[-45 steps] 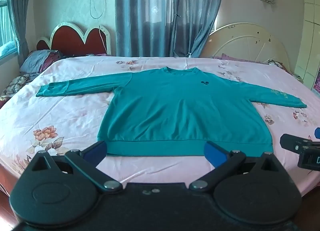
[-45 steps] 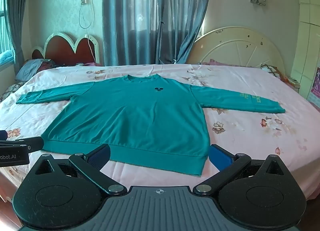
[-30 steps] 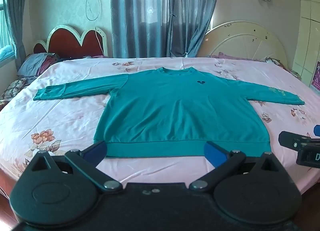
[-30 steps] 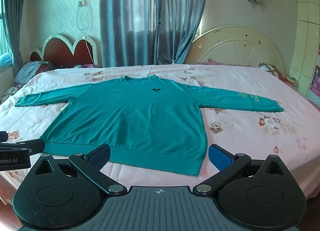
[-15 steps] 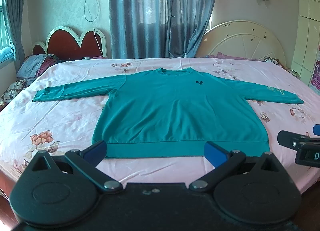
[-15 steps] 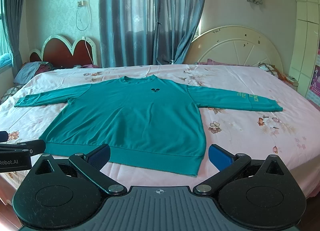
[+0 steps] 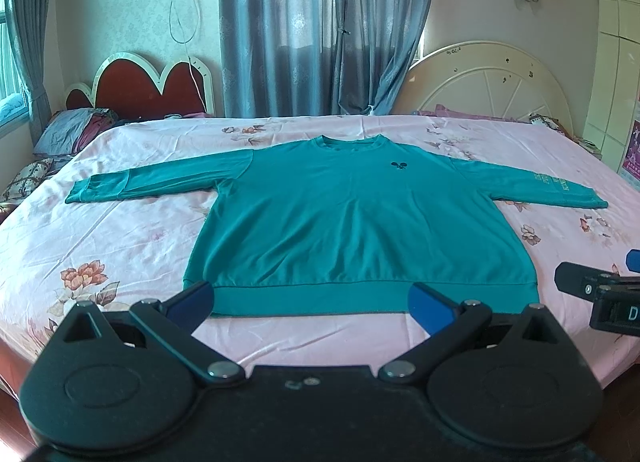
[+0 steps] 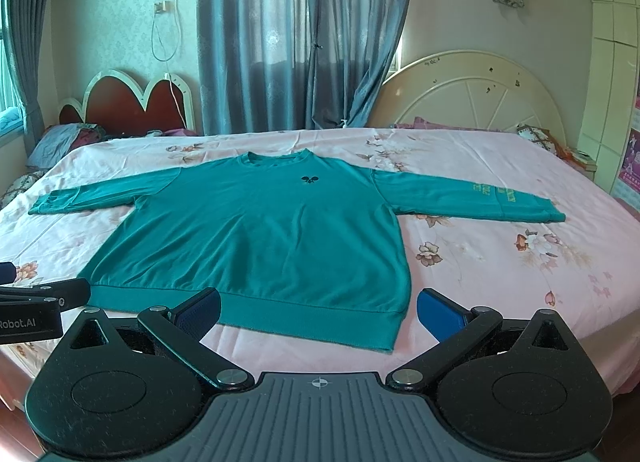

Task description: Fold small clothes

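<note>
Covering most of the view, the pink floral bed (image 7: 120,246) carries a teal sweatshirt (image 7: 360,222) spread flat, sleeves out. Left gripper (image 7: 310,300) and right gripper (image 8: 320,312) hover at its hem — both gaping, empty.

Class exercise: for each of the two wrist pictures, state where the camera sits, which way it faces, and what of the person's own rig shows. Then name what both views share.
Left wrist view: sits behind the left gripper, facing across the pink floral bed toward the curtains; its open jaws show below, the right gripper at the right edge.
Right wrist view: sits behind the right gripper, facing likewise; the left gripper pokes in at left.
Shared: the flat teal long-sleeved sweatshirt, both headboards.
</note>
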A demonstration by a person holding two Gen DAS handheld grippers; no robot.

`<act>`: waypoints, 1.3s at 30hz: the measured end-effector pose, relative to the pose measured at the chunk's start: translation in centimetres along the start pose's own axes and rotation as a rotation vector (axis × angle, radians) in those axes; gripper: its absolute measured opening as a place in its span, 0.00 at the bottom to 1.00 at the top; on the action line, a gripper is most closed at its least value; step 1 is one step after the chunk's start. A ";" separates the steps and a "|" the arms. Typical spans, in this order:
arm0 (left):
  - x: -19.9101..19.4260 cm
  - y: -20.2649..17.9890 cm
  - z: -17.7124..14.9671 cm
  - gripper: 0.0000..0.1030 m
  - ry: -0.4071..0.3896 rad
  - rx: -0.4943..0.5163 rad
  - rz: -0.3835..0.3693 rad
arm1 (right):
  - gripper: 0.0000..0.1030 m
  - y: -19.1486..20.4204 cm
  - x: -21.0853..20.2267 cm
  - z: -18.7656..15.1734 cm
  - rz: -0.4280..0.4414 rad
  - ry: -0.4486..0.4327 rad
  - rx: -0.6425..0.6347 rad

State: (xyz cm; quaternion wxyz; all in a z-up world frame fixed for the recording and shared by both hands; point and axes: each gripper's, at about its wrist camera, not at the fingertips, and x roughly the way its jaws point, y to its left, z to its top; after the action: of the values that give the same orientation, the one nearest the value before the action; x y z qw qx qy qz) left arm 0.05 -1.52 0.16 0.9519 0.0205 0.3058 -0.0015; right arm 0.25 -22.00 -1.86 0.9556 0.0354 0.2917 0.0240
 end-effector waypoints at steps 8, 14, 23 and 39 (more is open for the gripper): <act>0.1 0.0 0.0 1.00 -0.001 -0.002 0.001 | 1.00 0.1 -0.1 0.0 0.003 0.003 -0.006; 0.3 -0.1 0.0 1.00 0.004 -0.006 0.003 | 1.00 0.1 0.0 0.0 0.003 0.004 -0.005; 0.4 -0.2 0.0 1.00 0.003 -0.004 0.000 | 1.00 0.0 0.0 -0.1 0.003 0.002 -0.005; 0.2 0.0 -0.5 1.00 0.006 -0.002 0.010 | 1.00 0.3 -0.1 0.1 0.009 0.000 -0.016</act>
State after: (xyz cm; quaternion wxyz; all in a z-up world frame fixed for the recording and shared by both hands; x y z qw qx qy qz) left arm -0.04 -1.54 -0.34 0.9510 0.0211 0.3084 0.0038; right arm 0.24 -21.68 -1.72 0.9557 0.0292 0.2913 0.0308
